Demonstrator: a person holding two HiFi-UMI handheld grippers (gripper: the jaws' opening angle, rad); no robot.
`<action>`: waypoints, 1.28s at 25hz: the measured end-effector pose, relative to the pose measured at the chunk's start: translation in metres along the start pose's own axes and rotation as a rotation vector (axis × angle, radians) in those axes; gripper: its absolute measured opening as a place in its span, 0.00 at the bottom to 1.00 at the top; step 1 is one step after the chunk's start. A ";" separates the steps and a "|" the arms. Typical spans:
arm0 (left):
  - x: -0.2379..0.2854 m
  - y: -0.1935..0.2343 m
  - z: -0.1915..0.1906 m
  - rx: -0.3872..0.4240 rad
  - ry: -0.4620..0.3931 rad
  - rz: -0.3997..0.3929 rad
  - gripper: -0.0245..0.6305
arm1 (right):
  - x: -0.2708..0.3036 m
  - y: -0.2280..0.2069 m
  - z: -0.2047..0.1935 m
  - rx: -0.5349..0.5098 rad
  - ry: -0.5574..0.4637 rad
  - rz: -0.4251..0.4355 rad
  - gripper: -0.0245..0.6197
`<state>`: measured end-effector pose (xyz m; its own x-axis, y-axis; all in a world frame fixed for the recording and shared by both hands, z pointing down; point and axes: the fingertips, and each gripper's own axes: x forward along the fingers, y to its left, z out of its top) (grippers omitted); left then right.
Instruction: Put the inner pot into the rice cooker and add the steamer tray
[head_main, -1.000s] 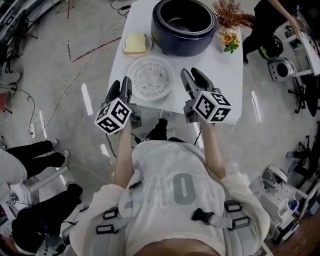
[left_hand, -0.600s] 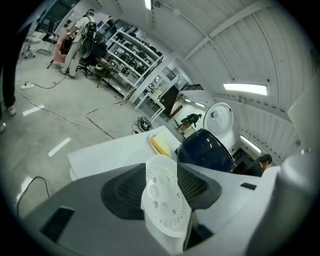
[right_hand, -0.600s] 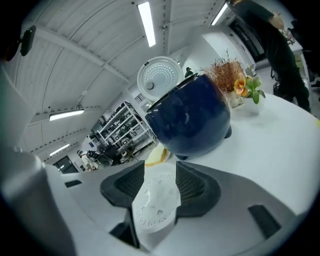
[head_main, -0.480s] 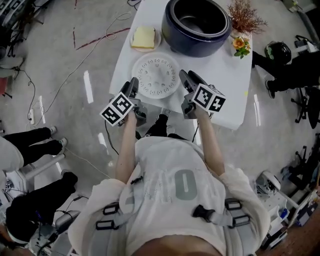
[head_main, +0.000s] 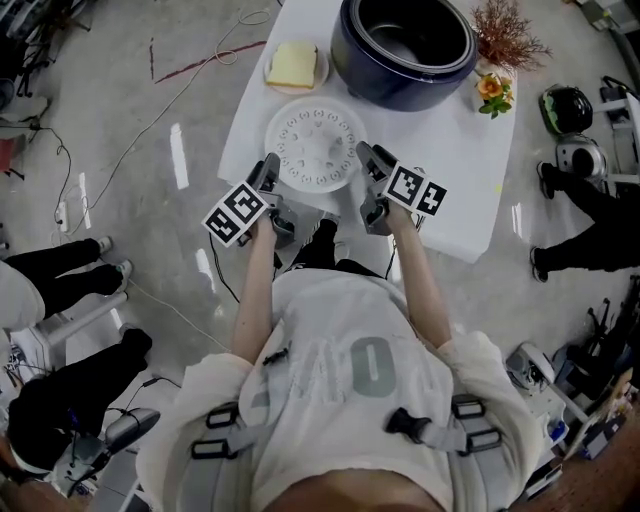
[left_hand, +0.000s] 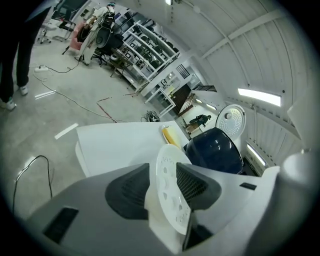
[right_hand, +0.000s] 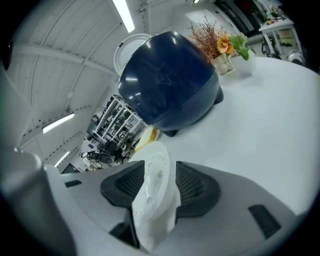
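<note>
White steamer tray (head_main: 316, 147) straddled, unpinched, by half-open left gripper (head_main: 268, 172) and right gripper (head_main: 368, 160); next, likely clamping, lifting to far rice cooker (head_main: 405, 50).

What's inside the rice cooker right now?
Head view: the rice cooker is open, with a grey metallic lining inside, probably the inner pot. The steamer tray is not in it and lies on the table. The rim hides the near inner wall.

place: robotics lab or workshop | floor (head_main: 120, 100): bare, polished, loose cables (left_hand: 75, 102) | far left: metal racks (left_hand: 150, 45) stacked with gear | overhead: strip lights (left_hand: 260, 97) | right: machines (head_main: 575, 155) on floor | middle: small white worktop (head_main: 460, 180), freestanding
</note>
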<state>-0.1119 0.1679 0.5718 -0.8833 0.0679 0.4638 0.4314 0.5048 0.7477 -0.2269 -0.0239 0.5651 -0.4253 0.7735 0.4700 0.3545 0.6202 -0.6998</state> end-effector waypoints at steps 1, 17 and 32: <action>-0.001 0.002 -0.001 -0.010 0.001 0.001 0.31 | 0.002 -0.001 -0.003 0.013 0.008 0.004 0.33; -0.003 0.020 -0.020 -0.065 0.043 0.003 0.24 | 0.015 -0.008 -0.033 0.056 0.065 -0.008 0.22; 0.000 0.008 -0.018 -0.026 0.056 -0.014 0.12 | 0.014 -0.008 -0.032 0.017 0.074 -0.029 0.18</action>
<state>-0.1050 0.1564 0.5866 -0.8781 0.0126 0.4784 0.4243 0.4829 0.7660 -0.2091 -0.0139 0.5946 -0.3720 0.7630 0.5287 0.3283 0.6409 -0.6939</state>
